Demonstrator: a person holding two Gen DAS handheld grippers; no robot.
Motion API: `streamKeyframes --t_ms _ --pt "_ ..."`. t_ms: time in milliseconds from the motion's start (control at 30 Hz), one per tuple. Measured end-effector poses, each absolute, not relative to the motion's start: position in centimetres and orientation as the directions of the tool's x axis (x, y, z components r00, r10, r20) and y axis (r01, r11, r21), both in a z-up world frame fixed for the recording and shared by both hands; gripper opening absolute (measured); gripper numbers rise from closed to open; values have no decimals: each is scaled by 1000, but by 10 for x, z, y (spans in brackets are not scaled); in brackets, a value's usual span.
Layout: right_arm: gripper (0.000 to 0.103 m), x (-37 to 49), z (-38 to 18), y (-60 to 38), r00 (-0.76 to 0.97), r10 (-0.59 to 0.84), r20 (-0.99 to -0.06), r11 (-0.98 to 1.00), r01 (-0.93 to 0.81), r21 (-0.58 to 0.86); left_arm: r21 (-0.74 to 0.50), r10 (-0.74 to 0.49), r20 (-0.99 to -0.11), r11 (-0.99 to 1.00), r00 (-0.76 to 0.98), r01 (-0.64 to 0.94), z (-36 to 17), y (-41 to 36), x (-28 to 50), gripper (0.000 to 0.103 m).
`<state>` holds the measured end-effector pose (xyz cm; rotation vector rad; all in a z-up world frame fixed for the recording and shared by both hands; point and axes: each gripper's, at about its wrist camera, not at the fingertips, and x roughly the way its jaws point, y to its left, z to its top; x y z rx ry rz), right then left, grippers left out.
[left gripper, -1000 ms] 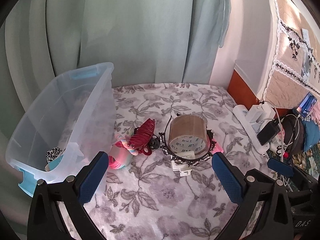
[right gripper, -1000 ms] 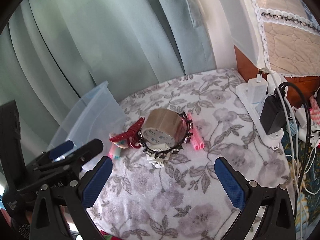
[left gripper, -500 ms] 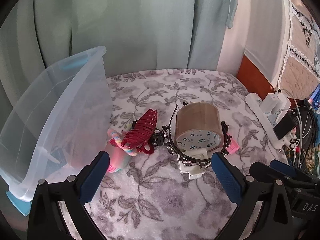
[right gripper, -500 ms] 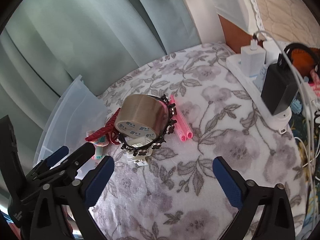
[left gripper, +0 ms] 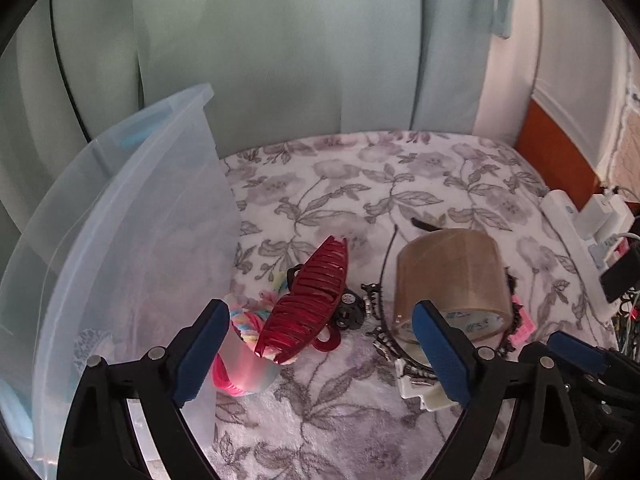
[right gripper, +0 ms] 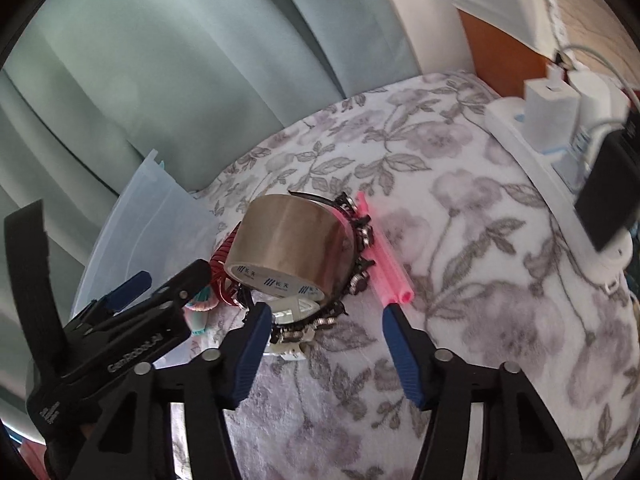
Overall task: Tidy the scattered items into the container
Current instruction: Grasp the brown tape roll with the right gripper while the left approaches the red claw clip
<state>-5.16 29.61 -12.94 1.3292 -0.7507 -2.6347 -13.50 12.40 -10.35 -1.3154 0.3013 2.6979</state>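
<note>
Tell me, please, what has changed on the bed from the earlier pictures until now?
Both grippers came down closer to the pile. The left hand-held gripper closed slightly, now framing the red hair claw. The right hand-held gripper has just been closing, with nothing gripped yet, below the tape roll. The tape roll, hair claw, pink tubes and clear bin stayed in place.

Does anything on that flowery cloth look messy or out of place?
Yes. The brown tape roll lies on its side inside a black beaded headband, leaning over a small white block. The dark red hair claw leans on a translucent cup.
</note>
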Motion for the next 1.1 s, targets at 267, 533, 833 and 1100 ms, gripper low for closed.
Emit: streamKeyframes --t_ms 267,533,833,1100 --pt "50 -79 -124 278 -613 -279 -739 -929 -23 370 113 26 -802 -974 -597 -194 -119 120 -154 93" --pt "50 -100 -134 270 -597 -268 -756 -940 -12 342 100 68 -781 -968 -621 -232 -118 119 -167 93" --pt "28 -122 -143 281 -609 -229 -760 -936 -76 343 100 85 -792 -959 -605 -266 -116 119 -170 93" --pt "16 -115 -133 302 -665 -220 -713 -915 -113 388 154 46 -800 -948 -599 -278 -124 121 -171 93"
